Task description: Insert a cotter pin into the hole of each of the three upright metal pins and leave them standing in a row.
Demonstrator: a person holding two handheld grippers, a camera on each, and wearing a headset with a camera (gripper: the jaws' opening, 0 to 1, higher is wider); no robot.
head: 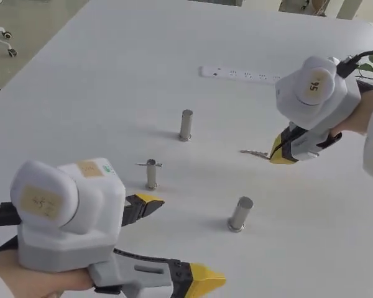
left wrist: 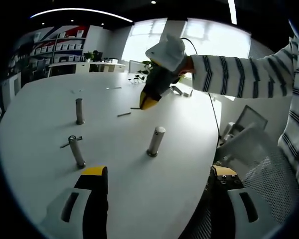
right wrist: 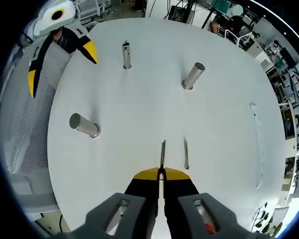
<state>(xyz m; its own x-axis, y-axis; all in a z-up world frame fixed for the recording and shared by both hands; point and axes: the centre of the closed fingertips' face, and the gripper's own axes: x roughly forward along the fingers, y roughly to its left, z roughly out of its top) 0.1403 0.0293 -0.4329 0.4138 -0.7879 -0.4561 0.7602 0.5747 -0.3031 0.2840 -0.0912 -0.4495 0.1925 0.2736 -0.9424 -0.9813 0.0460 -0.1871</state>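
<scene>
White table [head: 112,74] carries three upright metal pins [head: 186,124]; right tool [right wrist: 160,175] pinches a cotter pin [right wrist: 162,152], left tool [left wrist: 159,172] gapes wide.

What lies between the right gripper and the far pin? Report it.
The cotter pin in the right gripper juts that way; beyond it, bare table up to the far pin, seen in the head view.

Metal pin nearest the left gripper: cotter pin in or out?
In: a cotter pin sticks out both sides of that metal pin near its top.
</scene>
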